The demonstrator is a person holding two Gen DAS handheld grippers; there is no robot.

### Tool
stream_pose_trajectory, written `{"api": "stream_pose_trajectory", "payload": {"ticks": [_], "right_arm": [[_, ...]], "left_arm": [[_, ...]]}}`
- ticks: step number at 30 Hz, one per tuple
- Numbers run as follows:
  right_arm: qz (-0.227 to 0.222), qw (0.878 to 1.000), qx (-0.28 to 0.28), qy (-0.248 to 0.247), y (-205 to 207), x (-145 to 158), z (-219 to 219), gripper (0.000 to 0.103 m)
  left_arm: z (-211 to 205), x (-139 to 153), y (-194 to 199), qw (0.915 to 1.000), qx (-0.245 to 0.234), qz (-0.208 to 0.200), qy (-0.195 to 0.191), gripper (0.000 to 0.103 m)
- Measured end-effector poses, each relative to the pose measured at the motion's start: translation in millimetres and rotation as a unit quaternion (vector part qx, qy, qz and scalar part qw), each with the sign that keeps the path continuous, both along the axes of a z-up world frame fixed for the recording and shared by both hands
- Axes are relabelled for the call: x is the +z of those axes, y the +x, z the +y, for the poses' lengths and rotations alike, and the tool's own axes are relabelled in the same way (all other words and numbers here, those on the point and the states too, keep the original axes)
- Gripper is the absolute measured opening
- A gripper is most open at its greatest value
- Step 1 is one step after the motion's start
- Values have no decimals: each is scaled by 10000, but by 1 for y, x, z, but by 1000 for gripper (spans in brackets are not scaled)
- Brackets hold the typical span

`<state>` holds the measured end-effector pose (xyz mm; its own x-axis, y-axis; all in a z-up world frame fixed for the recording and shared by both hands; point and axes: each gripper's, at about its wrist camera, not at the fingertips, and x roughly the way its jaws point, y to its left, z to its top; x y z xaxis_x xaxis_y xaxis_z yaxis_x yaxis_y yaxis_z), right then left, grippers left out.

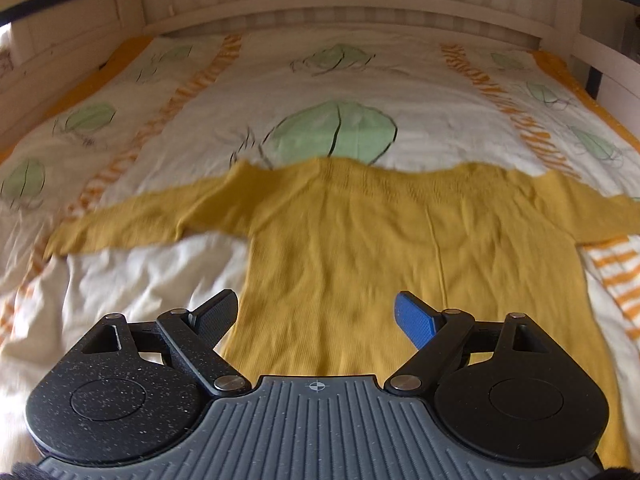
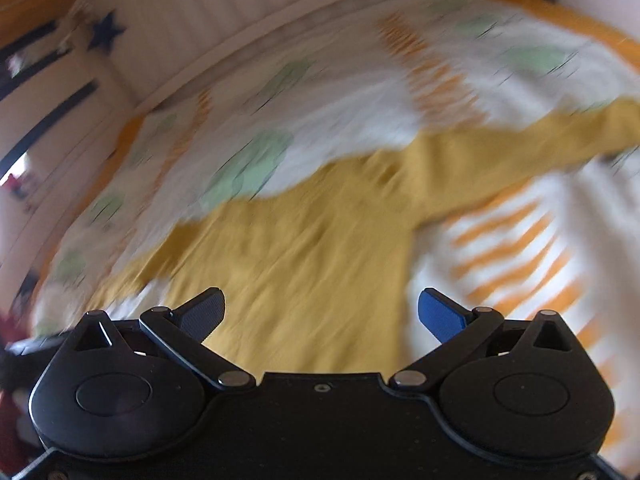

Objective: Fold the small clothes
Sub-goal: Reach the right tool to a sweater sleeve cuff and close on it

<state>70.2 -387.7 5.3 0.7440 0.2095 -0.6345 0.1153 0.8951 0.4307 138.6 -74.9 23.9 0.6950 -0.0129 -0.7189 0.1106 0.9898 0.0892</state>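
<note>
A small mustard-yellow knitted sweater (image 1: 360, 240) lies flat on the bed, both sleeves spread out sideways and its hem toward me. My left gripper (image 1: 316, 316) is open and empty, hovering over the hem end of the sweater. In the right wrist view the same sweater (image 2: 300, 248) appears tilted and blurred. My right gripper (image 2: 320, 312) is open and empty above the sweater's lower body, with its blue finger (image 2: 440, 316) near the sweater's right side edge.
The sweater rests on a white bedcover (image 1: 420, 92) with green leaf shapes and orange striped bands. A pale slatted headboard (image 1: 344, 8) closes the far end. Bed rails run along both sides (image 1: 60, 60). The right wrist view is motion-blurred.
</note>
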Motion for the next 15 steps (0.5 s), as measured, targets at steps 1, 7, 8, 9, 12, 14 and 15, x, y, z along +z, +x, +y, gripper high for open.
{"api": "stream_pose_trajectory", "payload": {"ticks": [1,7,8,9,12,14,15], "right_arm": [[-24,9999,-138,-62,6,1,-14,102],[203,9931,-1153,2,47,-12,-126,102],[280,9904,-1350,51,52,-17,-145,102],[335,9873,-1549,54,57,-22,-163,102],[452,9773,-2061,-172,69,-37,-210,102],[573,9693,-2380,-238,76,-48,-240,102],[611,9654,-2529,-198,78,-54,-255,102]], "left_arm": [[-4,0,7,10000,-1,-40,21,85],[-28,-17,50,9999,-22,-39,118,85],[-33,-23,57,9999,-21,-4,145,85],[-36,-27,63,9999,-19,16,171,85],[-44,-43,78,9997,8,68,217,85],[-46,-54,87,9997,4,177,168,85],[-46,-60,92,9997,7,222,132,85]]}}
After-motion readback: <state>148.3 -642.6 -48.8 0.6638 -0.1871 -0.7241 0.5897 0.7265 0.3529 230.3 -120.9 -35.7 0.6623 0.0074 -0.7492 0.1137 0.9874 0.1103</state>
